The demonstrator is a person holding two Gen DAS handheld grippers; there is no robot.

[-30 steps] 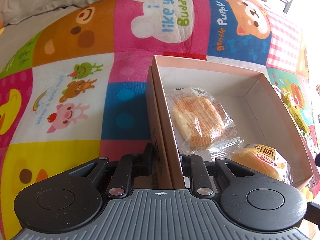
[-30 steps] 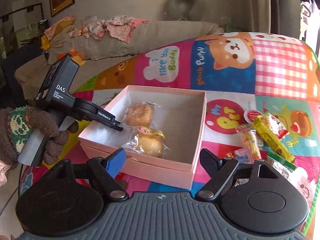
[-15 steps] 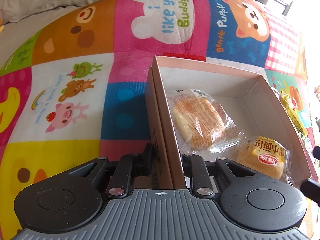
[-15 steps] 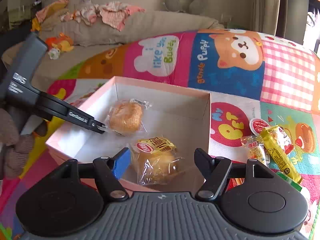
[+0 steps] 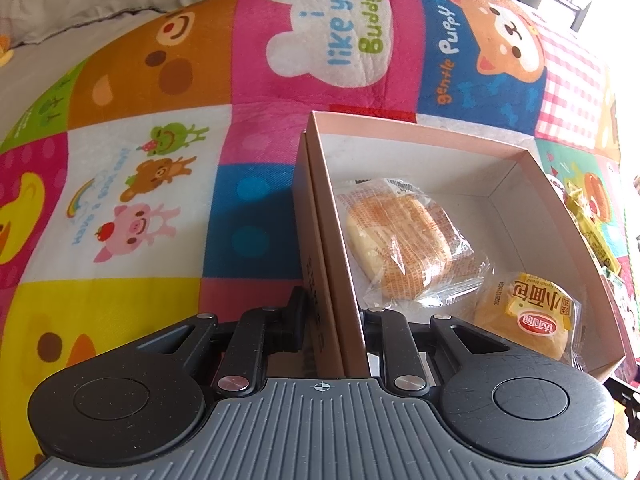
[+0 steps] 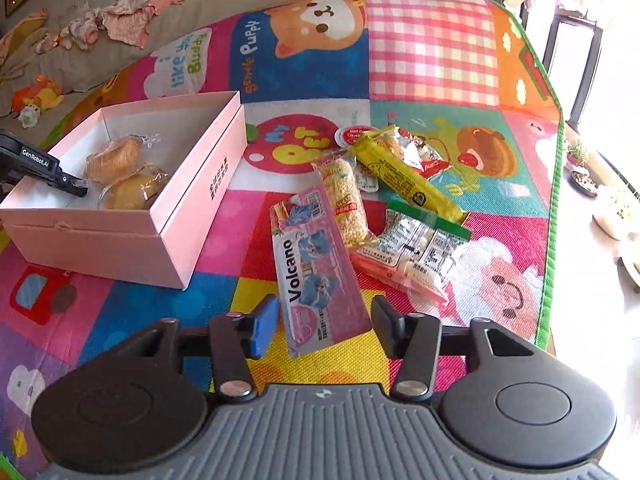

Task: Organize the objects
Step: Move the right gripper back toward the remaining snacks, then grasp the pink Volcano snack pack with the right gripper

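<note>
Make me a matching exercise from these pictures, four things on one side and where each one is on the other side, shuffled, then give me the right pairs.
Things:
1. left gripper
2. right gripper
3. bread bun with the red logo
4. long yellow packet

Places or states:
A. inside the pink box
B. open above the Volcano packet
C. clamped on the box wall
D. in the snack pile on the mat

Pairs: 1-C, 2-B, 3-A, 4-D

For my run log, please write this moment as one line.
left claw: shut on pink box wall | right claw: open above Volcano packet | box: two wrapped buns
</note>
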